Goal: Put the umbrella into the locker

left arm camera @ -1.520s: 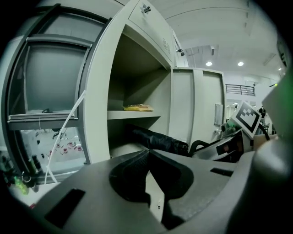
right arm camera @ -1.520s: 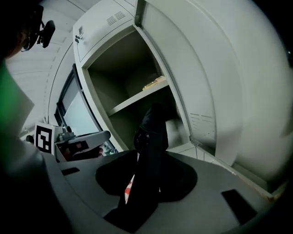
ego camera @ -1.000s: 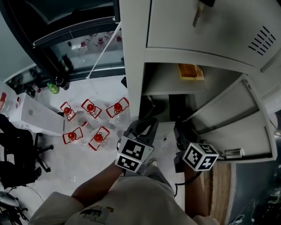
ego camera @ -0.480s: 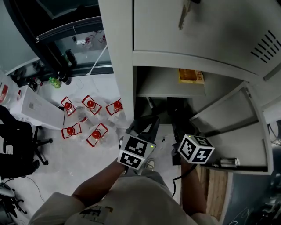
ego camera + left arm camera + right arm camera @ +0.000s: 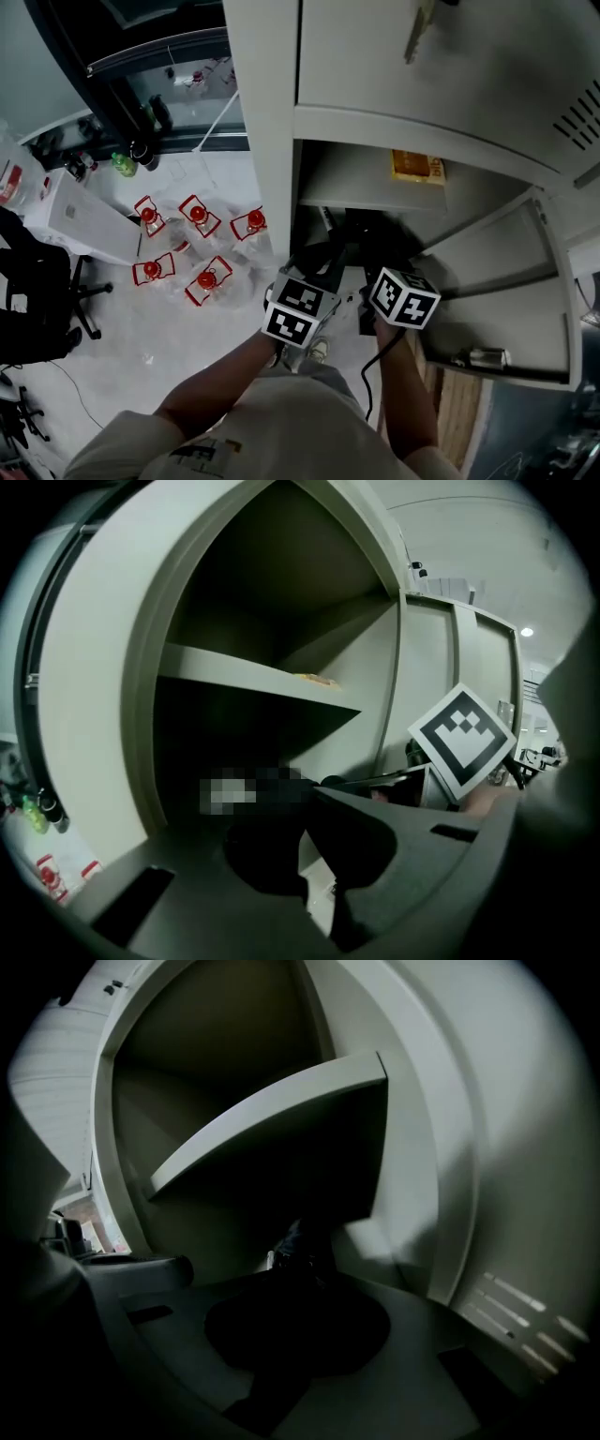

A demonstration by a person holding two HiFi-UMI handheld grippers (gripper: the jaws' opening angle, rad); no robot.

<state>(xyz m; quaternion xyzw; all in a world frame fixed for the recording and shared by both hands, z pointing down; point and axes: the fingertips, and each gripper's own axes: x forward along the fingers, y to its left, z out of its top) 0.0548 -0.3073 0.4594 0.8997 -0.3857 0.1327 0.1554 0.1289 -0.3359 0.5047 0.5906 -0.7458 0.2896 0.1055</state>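
The grey locker (image 5: 272, 141) stands open, its door (image 5: 506, 300) swung out to the right. The black umbrella (image 5: 364, 236) reaches into the dark lower compartment under the shelf (image 5: 352, 183). My left gripper (image 5: 314, 267) is at the compartment's mouth. A black mass (image 5: 262, 855) lies between its jaws, with a sliver of floor beside it, so its hold is unclear. My right gripper (image 5: 380, 277) is close beside it. Its jaws have just been closing, and dark folded umbrella fabric (image 5: 295, 1321) fills the space between them.
An orange-yellow packet (image 5: 417, 166) lies on the locker's shelf. A key (image 5: 419, 28) hangs in the closed door above. On the floor to the left are several red-capped water bottles (image 5: 197, 248), a white box (image 5: 75, 220) and a black chair (image 5: 37, 300).
Both grippers have moved up towards the lower compartment. The right gripper has also come left, closer to the left one.
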